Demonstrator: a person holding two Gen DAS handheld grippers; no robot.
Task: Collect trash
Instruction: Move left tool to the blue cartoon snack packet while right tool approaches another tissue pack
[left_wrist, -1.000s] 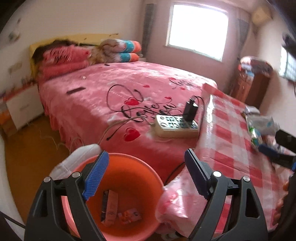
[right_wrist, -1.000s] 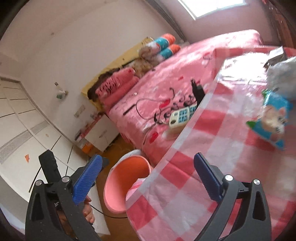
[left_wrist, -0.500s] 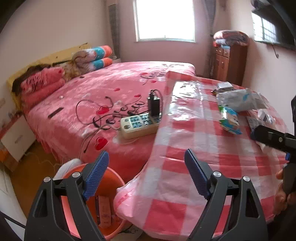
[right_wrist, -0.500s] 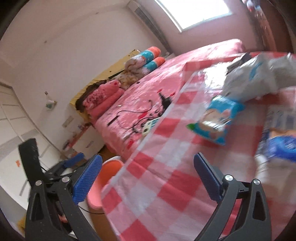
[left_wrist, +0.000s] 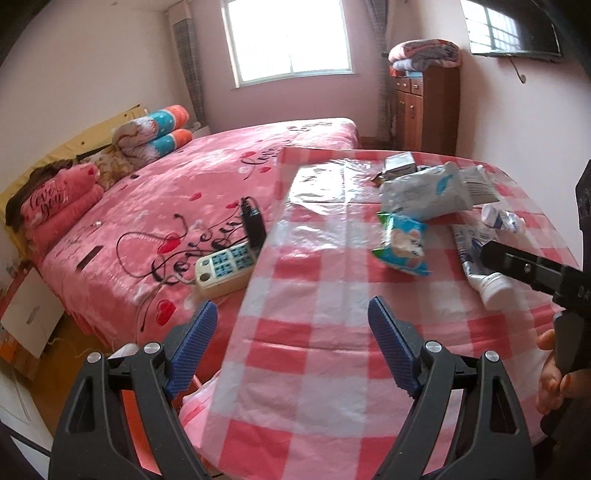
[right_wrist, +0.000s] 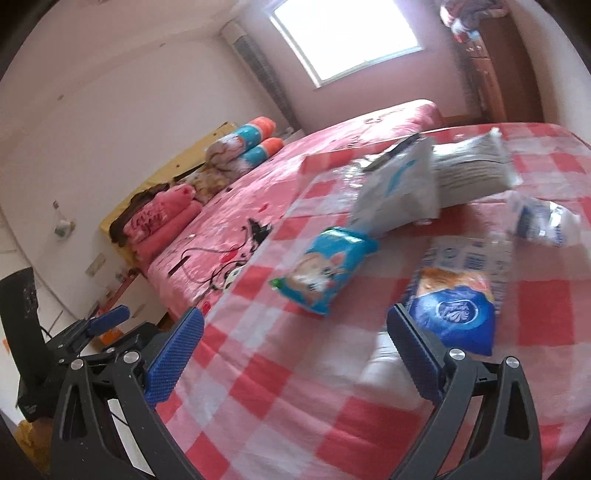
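Left gripper (left_wrist: 290, 345) hovering with jaws spread wide, holding nothing, right gripper (right_wrist: 295, 354) likewise gaping and empty, both pointing forward.

Blue snack packet (right_wrist: 325, 271) lies on checked tablecloth (right_wrist: 295, 391).

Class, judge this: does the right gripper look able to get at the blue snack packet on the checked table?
Probably yes: the right gripper is open, and the blue snack packet lies uncovered ahead.

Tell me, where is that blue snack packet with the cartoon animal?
The blue snack packet lies on the checked tablecloth, left of the blue tissue pack and in front of the big white bag.
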